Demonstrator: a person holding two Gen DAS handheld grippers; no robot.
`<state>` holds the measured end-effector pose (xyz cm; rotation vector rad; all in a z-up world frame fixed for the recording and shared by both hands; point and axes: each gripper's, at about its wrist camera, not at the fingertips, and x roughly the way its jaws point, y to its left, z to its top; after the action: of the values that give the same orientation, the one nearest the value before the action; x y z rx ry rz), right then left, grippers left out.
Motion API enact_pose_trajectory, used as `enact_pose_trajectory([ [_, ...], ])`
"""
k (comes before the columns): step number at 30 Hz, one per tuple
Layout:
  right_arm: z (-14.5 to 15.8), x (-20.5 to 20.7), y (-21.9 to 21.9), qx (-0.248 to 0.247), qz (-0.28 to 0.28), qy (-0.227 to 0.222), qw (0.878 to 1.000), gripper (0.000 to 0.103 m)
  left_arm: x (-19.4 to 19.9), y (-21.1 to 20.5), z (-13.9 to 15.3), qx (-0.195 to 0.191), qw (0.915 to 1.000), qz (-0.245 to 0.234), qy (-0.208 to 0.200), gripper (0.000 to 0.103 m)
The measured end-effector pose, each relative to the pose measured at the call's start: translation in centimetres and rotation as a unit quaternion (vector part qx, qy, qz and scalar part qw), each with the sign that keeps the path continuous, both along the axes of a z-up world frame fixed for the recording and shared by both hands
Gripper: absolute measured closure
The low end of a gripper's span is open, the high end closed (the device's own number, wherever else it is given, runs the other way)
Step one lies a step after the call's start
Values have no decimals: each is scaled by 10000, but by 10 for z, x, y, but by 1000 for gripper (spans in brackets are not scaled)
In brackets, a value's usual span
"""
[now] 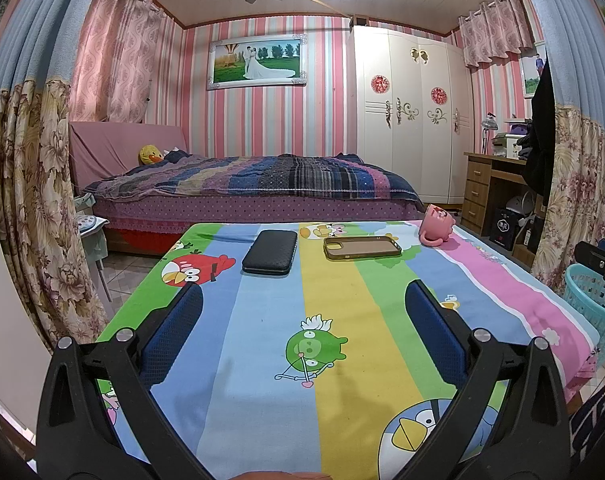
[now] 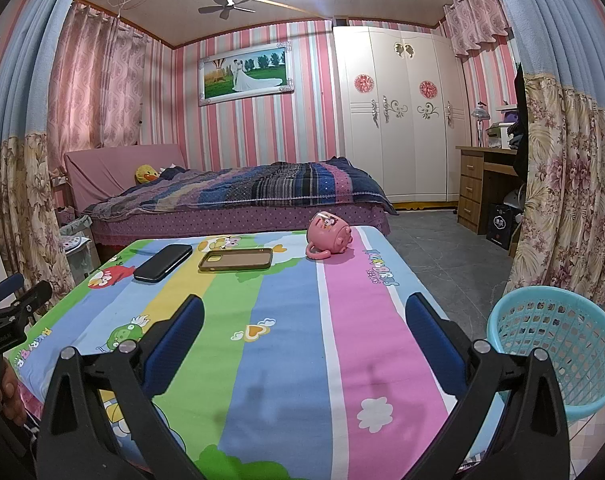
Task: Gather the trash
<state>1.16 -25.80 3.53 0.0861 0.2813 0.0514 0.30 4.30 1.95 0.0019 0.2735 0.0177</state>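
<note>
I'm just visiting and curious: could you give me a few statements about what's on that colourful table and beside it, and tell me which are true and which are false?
1. The pink cup lies tipped on its side. True.
2. The right gripper is clamped on the black phone. False: its jaws stand open and hold nothing; the phone lies far ahead on the table.
3. The turquoise basket stands on the table. False: it stands on the floor beside the table.
4. The empty phone case lies between the black phone and the pink cup. True.
5. The left gripper has open jaws. True.
</note>
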Motion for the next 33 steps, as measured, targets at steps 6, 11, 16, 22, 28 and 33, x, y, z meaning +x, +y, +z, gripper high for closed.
enact_pose_trajectory([
  [6,-1,0,0,6,-14,0,10000,5,0,0,0,-2,10000,2,3,5],
  [11,-1,0,0,1,-8,3,10000,5,0,0,0,-6,10000,1,7,5],
  [16,-1,0,0,-2,-8,10,10000,5,0,0,0,-6,10000,3,5,5],
  [22,-1,0,0,-3,-6,6,10000,5,0,0,0,-2,10000,-1,1,5],
  [28,-1,1,0,0,-15,2,10000,5,0,0,0,-2,10000,0,3,5],
  [33,-3,1,-1,-9,-16,16,10000,5,0,0,0,-8,10000,2,4,5],
])
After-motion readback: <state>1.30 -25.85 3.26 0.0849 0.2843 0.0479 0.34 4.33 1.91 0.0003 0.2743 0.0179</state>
